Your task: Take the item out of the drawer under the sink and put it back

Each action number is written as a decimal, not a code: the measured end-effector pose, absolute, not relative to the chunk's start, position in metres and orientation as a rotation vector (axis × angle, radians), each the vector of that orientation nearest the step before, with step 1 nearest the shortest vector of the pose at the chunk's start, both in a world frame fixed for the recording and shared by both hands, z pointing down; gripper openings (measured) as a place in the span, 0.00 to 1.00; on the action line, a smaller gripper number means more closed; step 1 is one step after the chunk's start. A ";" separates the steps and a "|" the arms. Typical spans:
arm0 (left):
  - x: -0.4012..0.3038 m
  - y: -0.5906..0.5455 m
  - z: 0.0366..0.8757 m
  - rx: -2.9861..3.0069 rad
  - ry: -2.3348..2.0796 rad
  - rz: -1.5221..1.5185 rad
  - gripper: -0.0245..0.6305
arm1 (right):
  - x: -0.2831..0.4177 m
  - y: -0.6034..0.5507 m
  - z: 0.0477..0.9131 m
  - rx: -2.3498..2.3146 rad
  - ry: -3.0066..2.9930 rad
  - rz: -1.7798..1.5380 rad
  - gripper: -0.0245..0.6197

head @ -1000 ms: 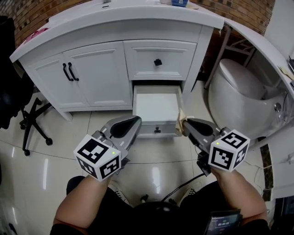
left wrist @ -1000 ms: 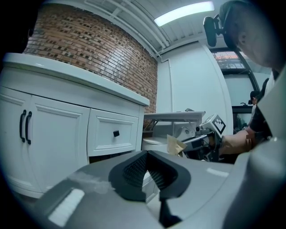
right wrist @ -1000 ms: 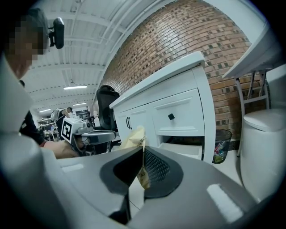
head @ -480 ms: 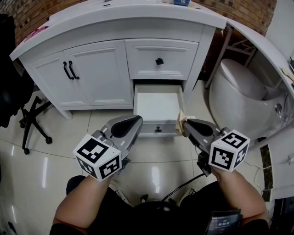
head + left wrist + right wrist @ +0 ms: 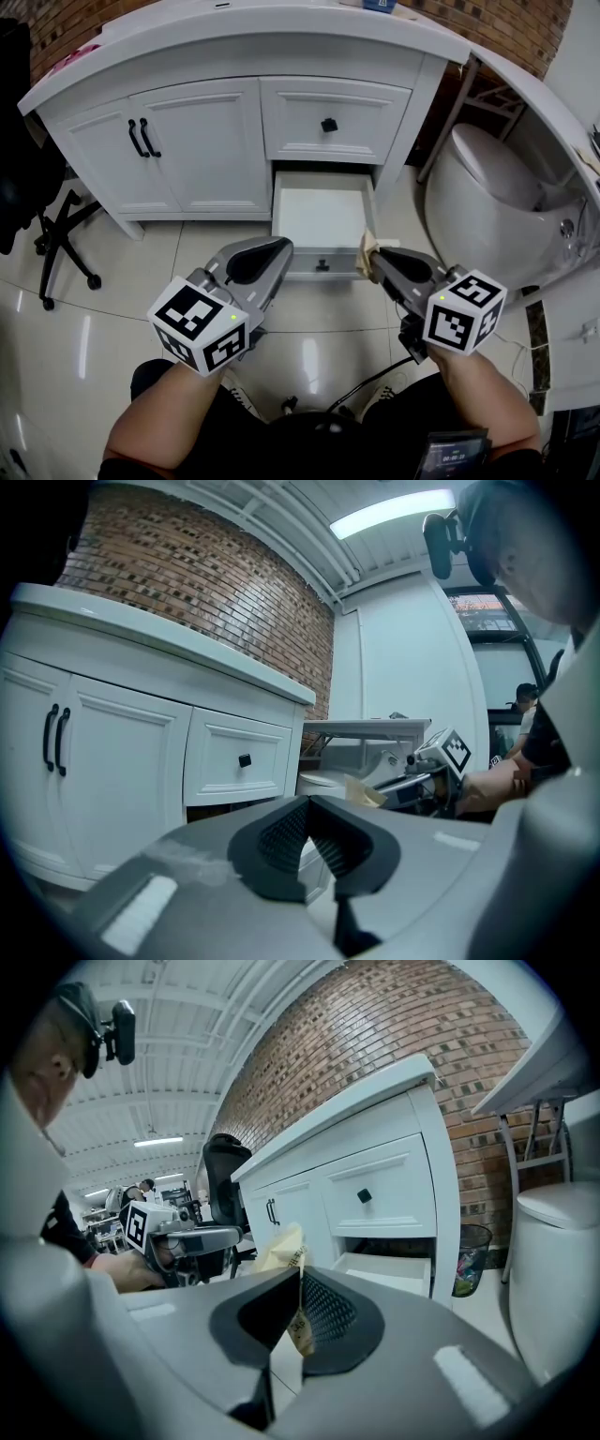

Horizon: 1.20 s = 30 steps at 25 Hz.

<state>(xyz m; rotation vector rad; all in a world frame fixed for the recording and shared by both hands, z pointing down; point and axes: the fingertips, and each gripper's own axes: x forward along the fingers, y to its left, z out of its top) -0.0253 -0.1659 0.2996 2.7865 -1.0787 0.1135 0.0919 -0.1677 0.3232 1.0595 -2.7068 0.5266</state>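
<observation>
The lower drawer (image 5: 322,220) of the white vanity stands pulled out, its white inside bare. My right gripper (image 5: 375,260) is shut on a thin tan packet (image 5: 367,249) and holds it just outside the drawer's front right corner. In the right gripper view the tan packet (image 5: 284,1252) sticks up from between the closed jaws. My left gripper (image 5: 274,247) hovers at the drawer's front left corner, shut with nothing between its jaws. In the left gripper view the right gripper's packet (image 5: 364,790) shows across from me.
Above the open drawer is a closed drawer with a black knob (image 5: 329,125), and double doors with black handles (image 5: 141,138) to the left. A white toilet (image 5: 497,187) stands to the right. A black chair base (image 5: 58,246) sits at the left on the glossy tile floor.
Both grippers have hardly moved; the view has shifted slightly. The right gripper still holds the tan packet by the drawer's right front corner.
</observation>
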 end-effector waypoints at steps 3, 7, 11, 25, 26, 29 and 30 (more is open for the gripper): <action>-0.027 -0.166 0.299 2.791 -1.084 0.116 0.04 | 0.091 -0.169 0.325 1.061 -2.702 0.533 0.06; -0.029 -0.168 0.300 2.790 -1.091 0.118 0.04 | 0.091 -0.174 0.323 1.077 -2.702 0.529 0.06; -0.028 -0.167 0.302 2.789 -1.092 0.119 0.04 | 0.094 -0.181 0.319 1.094 -2.694 0.490 0.06; -0.033 -0.169 0.299 2.794 -1.112 0.109 0.04 | 0.088 -0.230 0.306 0.947 -2.587 0.404 0.06; -0.033 -0.169 0.299 2.792 -1.110 0.108 0.04 | 0.085 -0.235 0.308 0.935 -2.569 0.381 0.06; -0.034 -0.171 0.299 2.781 -1.113 0.100 0.04 | 0.075 -0.257 0.315 0.897 -2.504 0.271 0.06; -0.034 -0.172 0.299 2.778 -1.112 0.099 0.04 | 0.071 -0.266 0.319 0.882 -2.485 0.233 0.06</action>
